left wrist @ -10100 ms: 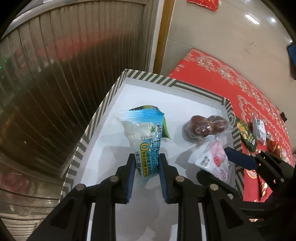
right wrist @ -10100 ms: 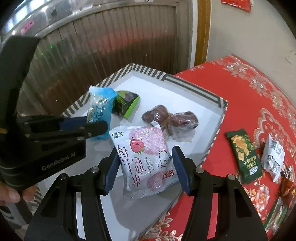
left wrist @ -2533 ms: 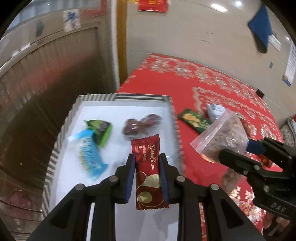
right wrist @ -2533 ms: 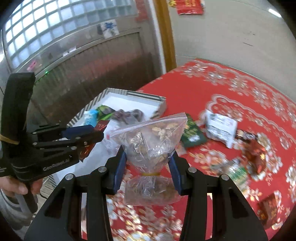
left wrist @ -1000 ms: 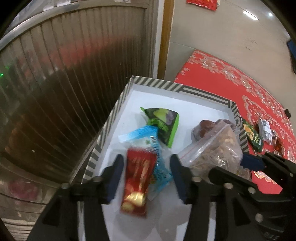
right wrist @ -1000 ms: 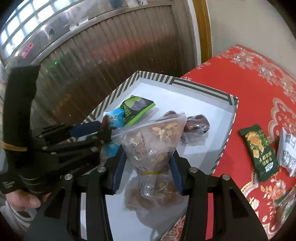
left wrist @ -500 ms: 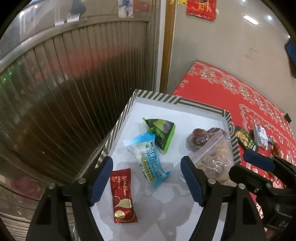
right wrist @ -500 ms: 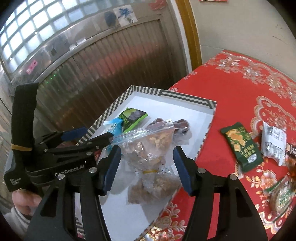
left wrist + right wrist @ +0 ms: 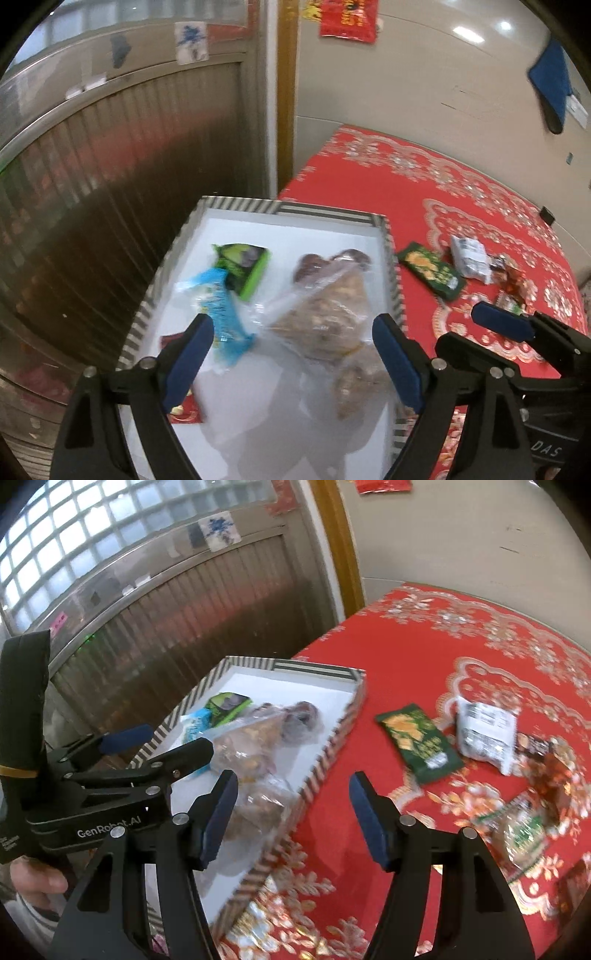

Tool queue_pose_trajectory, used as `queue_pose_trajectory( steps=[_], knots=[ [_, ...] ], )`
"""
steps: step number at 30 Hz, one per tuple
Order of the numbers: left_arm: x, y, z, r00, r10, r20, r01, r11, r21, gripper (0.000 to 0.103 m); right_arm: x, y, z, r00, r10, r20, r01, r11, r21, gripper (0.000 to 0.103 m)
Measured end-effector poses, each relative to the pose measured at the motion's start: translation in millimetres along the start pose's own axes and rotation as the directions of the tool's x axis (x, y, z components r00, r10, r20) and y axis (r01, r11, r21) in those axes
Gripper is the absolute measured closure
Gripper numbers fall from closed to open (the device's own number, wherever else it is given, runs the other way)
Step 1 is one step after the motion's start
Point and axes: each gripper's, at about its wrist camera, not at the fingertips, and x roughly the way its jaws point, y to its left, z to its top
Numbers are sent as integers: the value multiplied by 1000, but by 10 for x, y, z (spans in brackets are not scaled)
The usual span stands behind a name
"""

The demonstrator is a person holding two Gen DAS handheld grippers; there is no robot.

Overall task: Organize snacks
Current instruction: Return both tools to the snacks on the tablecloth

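Observation:
A white box with a striped rim [image 9: 386, 236] [image 9: 325, 760] lies on the red cloth's left end. In it lie a clear bag of nuts [image 9: 325, 314] [image 9: 251, 760], a red bar [image 9: 183, 406], a blue pack [image 9: 221, 317], a green pack [image 9: 243, 264] and dark dates [image 9: 314, 262]. My left gripper [image 9: 291, 347] hovers over the box, jaws opening wide, nothing pressed between them. My right gripper [image 9: 291, 805] hangs above the box's right rim, jaws opening, empty. Loose snacks lie on the cloth: a dark green pack [image 9: 419, 742] and a white pack [image 9: 485, 734].
Several more wrappers [image 9: 528, 830] lie at the cloth's right side. A ribbed metal shutter [image 9: 110, 177] rises close behind the box on the left. A hand [image 9: 33, 878] holds the left gripper's handle. A beige wall stands behind the table.
Both grippers let go: the red bar and the nut bag now lie in the box. Both jaws have spread and both grippers have drawn back and up, the right one toward the cloth.

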Motion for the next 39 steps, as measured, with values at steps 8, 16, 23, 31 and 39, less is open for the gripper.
queue_pose_trajectory(
  steps=[8, 16, 23, 31, 39],
  knots=[
    [-3, -451, -49, 998, -56, -24, 57, 996, 64, 14, -329, -417, -219, 997, -77, 9, 76, 995, 62, 40],
    [29, -906, -102, 994, -102, -50, 107, 986, 125, 14, -586, -938, -487, 988, -153, -9, 152, 976, 154, 40],
    [114, -1171, -108, 989, -124, -82, 134, 982, 136, 14, -702, -1210, -638, 983, -183, -16, 183, 964, 193, 40],
    [386, -1262, 82, 977, -144, -157, 154, 986, 56, 14, -734, -1384, -682, 984, -178, -20, 178, 961, 212, 40],
    [758, -1332, 326, 966, -133, -221, 124, 991, -54, 14, -702, -1446, -617, 983, -181, -33, 183, 966, 184, 40]
  ],
)
